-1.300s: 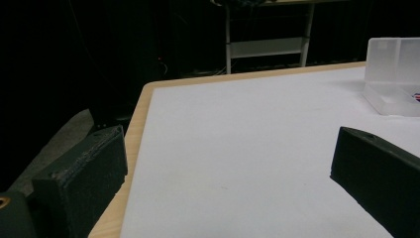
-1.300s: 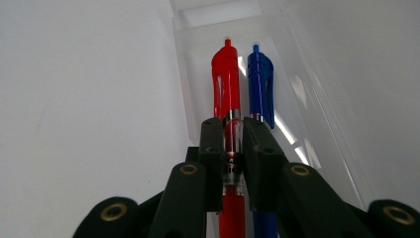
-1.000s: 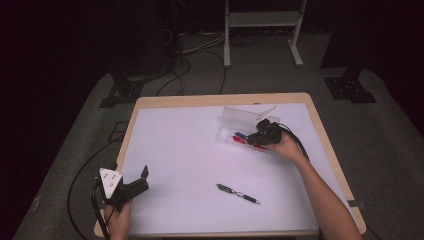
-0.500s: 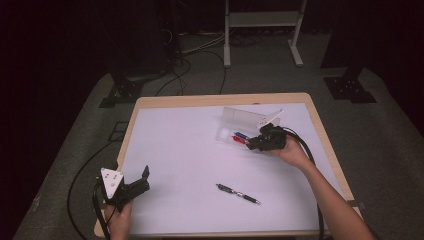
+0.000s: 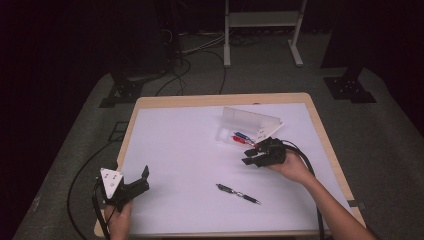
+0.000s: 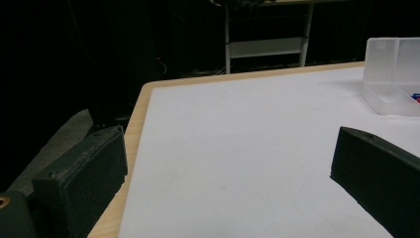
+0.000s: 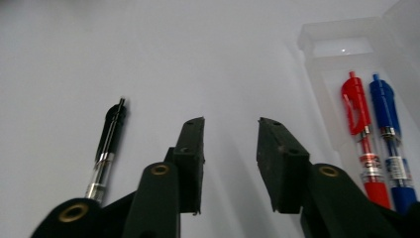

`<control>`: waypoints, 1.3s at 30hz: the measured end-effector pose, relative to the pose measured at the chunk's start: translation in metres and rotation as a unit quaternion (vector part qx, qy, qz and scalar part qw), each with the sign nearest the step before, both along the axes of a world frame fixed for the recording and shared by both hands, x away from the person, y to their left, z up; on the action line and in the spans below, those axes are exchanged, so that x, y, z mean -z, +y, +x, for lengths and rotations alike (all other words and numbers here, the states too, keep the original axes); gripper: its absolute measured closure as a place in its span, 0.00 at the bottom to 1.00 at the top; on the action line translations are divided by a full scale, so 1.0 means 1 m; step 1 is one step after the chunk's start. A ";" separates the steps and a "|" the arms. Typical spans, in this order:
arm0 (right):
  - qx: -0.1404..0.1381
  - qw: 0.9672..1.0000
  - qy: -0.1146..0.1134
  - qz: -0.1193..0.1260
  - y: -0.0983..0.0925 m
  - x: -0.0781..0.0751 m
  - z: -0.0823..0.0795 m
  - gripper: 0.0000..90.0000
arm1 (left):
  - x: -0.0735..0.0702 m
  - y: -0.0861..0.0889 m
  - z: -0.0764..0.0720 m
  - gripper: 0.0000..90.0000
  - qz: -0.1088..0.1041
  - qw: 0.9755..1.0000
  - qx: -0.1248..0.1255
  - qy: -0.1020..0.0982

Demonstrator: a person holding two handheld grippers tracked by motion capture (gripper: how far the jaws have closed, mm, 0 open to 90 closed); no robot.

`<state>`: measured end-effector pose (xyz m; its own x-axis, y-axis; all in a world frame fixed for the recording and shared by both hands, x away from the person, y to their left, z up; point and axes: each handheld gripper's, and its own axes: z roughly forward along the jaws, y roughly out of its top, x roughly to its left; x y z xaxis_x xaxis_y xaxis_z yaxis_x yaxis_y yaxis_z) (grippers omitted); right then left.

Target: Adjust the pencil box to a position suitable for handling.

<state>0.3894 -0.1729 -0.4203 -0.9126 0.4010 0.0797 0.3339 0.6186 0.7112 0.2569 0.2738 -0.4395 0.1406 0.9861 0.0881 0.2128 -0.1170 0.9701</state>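
Translucent plastic forms the pen case [image 5: 245,131], which is seen lying open at about one o'clock on the white table [image 5: 180,150], with a red pen [image 7: 363,134] and a blue pen [image 7: 389,134] laid side by side in its tray. Since a second ago the right gripper [image 5: 252,156] has been drawn back from the case toward the table's middle, and its jaws have just been opening, so that they are now parted with nothing between them (a pen is judged to have been set down in the tray). One black pen [image 5: 238,193] is left on the table at five o'clock, apparently next. The left gripper [image 5: 145,179] is held wide open and empty at seven o'clock.
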 end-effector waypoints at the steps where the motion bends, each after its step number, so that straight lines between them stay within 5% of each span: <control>1: -0.001 1.000 -0.004 -0.005 0.002 0.000 -0.004 0.67 | 0.000 0.000 0.000 0.00 0.001 1.000 0.000 0.002; 26: -0.048 0.999 0.023 0.012 0.022 0.020 -0.058 0.63 | 0.000 -0.001 -0.001 0.00 0.006 1.000 -0.002 0.000; 39: -0.056 0.998 0.024 -0.017 0.033 0.033 -0.074 0.66 | 0.000 -0.001 -0.001 0.00 0.005 1.000 -0.002 0.000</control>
<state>0.3153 -0.1402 -0.4534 -0.9475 0.2996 0.1118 0.2939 0.6781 0.6736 0.2562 0.2727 -0.4393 0.1370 0.9858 0.0973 0.2136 -0.1253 0.9689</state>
